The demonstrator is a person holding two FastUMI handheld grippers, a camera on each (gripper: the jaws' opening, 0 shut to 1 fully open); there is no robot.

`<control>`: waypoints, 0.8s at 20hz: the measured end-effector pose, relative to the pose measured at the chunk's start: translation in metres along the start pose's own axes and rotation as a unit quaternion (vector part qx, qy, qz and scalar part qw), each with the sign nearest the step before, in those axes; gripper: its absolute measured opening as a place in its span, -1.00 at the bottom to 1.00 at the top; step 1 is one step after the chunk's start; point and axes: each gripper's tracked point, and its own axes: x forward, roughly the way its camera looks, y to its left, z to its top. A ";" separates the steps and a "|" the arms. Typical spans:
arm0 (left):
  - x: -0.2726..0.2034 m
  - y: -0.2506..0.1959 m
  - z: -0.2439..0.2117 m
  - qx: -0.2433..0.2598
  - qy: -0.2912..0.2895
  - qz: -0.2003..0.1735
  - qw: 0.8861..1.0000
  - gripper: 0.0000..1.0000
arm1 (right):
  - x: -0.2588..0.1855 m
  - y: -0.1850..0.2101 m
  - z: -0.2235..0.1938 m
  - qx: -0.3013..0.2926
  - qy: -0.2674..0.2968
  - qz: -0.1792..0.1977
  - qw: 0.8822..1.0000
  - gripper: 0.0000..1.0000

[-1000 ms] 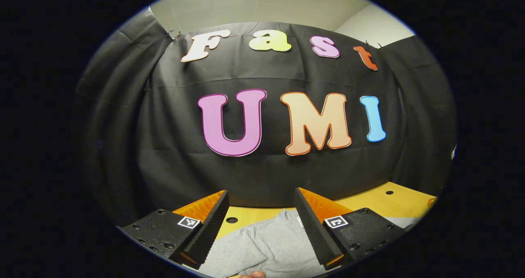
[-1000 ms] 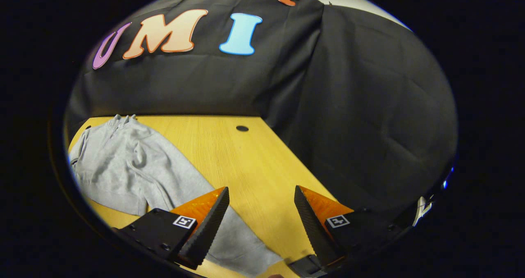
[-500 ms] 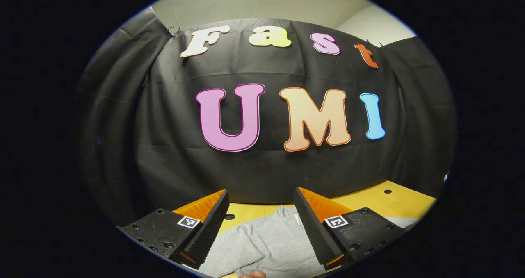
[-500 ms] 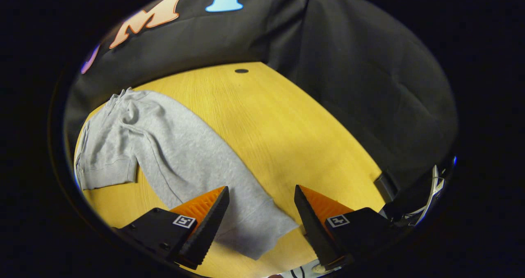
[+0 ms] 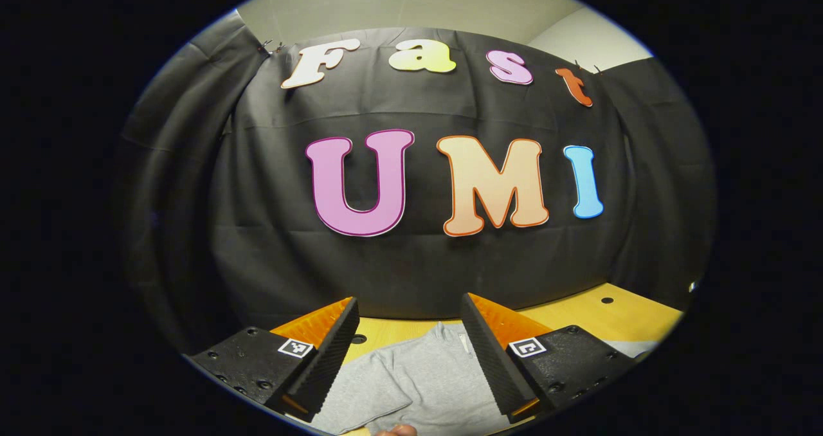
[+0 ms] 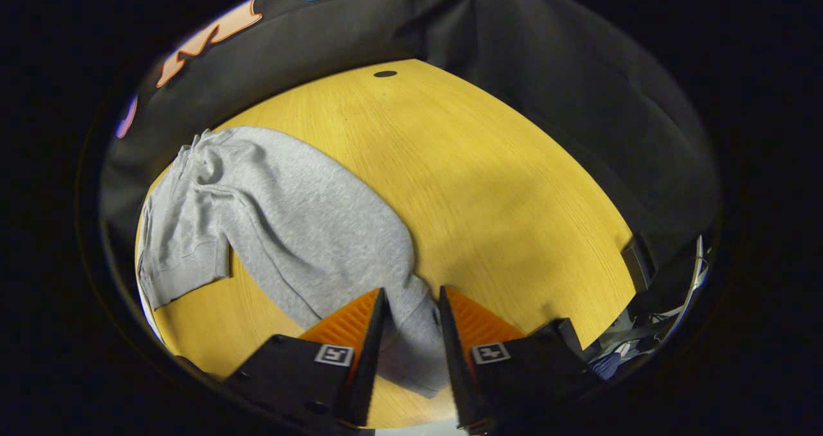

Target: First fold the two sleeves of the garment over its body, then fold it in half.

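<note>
Left gripper view: your left gripper [image 5: 409, 343] sits level, looking at the black booth wall [image 5: 411, 256]. Jaws wide, nothing between them. Below and past the fingers lies the grey sweatshirt [image 5: 424, 384], flat on the yellow wood desk [image 5: 578, 314]. Neck end points at the wall, with a short pale strip at the collar, maybe a zip or a tag, too small to tell. One sleeve [image 5: 360, 397] is already folded in over the body, cuff edge lying across the chest on the left of this view. A fingertip [image 5: 395, 430] of your hand shows at the bottom edge. Small dark hole [image 5: 606, 300] in the desk, far right.

Right gripper view: your right gripper [image 6: 409, 323] is tipped down at the desk [image 6: 488, 185]. Jaws narrow, with the long outstretched sleeve [image 6: 334, 236] running between them near its cuff end. Can't tell if both fingers actually press the cloth. The fabric is plain heather grey, soft creases at the shoulder, ribbed cuff on the folded sleeve [image 6: 186, 262] at left. Sweatshirt body [image 6: 193, 191] lies far left, near the wall.

Writing: no print or logo readable on the sweatshirt. Each finger block carries a small square black-and-white marker [image 6: 333, 354], a pattern, not text.
</note>
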 end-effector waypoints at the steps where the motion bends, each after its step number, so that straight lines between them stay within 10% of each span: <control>1: -0.002 0.000 0.000 -0.002 -0.001 0.001 1.000 0.88 | 0.000 0.004 0.001 -0.005 -0.004 0.004 1.000 -0.17; 4: -0.005 0.006 -0.001 -0.001 -0.002 0.009 1.000 0.88 | 0.001 0.007 0.002 -0.004 -0.019 -0.009 1.000 -0.89; 16: -0.024 0.041 0.000 0.005 -0.005 0.043 0.999 0.88 | -0.039 0.090 0.090 0.020 -0.092 0.077 0.993 -0.95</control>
